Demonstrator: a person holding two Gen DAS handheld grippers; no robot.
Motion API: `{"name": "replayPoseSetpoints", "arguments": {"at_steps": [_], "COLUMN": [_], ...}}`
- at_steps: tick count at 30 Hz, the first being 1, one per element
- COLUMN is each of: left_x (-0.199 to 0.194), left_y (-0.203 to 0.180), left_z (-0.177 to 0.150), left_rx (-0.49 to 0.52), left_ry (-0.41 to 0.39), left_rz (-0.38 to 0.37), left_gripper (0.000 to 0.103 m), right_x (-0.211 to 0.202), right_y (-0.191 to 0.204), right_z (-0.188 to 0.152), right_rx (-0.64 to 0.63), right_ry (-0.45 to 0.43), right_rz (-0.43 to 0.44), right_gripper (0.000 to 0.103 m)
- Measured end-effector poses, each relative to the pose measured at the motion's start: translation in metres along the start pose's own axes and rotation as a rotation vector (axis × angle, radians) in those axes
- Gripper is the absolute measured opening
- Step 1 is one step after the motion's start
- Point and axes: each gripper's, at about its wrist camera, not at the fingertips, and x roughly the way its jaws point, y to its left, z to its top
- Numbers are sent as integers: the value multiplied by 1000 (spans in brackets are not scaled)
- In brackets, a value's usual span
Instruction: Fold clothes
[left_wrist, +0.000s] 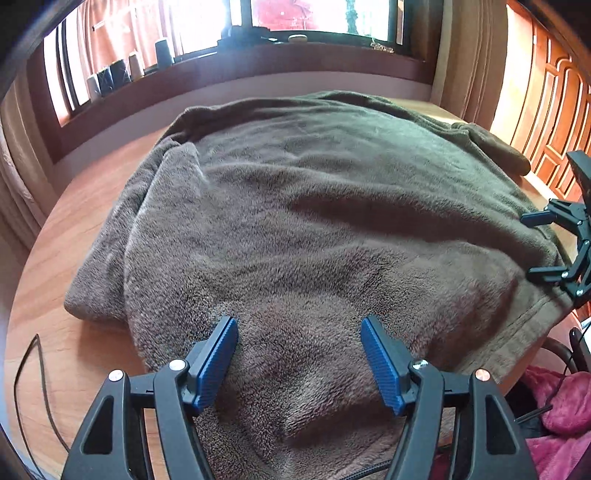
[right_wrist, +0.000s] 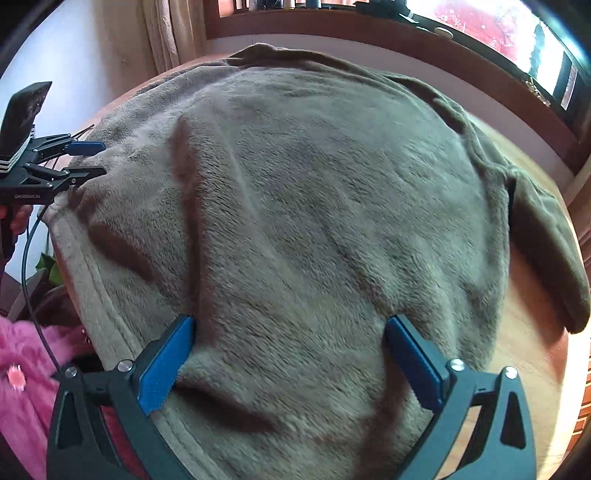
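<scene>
Now you are holding both claws spread over a brown fleece garment (left_wrist: 314, 221) lying flat on the wooden desk (left_wrist: 85, 229). Your left claw (left_wrist: 299, 354) and right claw (right_wrist: 290, 354) are gripping nothing, their ribbed blue pads (left_wrist: 218, 362) hovering above the plush pile near its stitched hem (right_wrist: 99, 295). A pink fabric (right_wrist: 26, 369) is lying beside the desk; dark cups (left_wrist: 118, 72) are lining the windowsill (left_wrist: 229, 66).
</scene>
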Motion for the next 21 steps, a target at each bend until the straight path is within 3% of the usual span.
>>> {"name": "replayPoseSetpoints", "arguments": {"at_steps": [10,14,17,21], "left_x": [-6,-31,-48,-50], "left_y": [10,30,60,110], "left_z": [-2,-1,-3,-10], "left_rx": [-23,-31,-94,-229], "left_ry": [-27,-90,-124,-122], "left_rz": [-24,73,158,218], "left_gripper": [77,77,77,77], "right_x": [-5,-26,-33,-16], "right_y": [-3,-2,-1,-5], "right_z": [9,24,36,54], "right_rx": [-26,-11,8,41], "right_ry": [77,-12,-74,-60], "right_rz": [11,14,1,22], "right_gripper": [102,102,102,102]}}
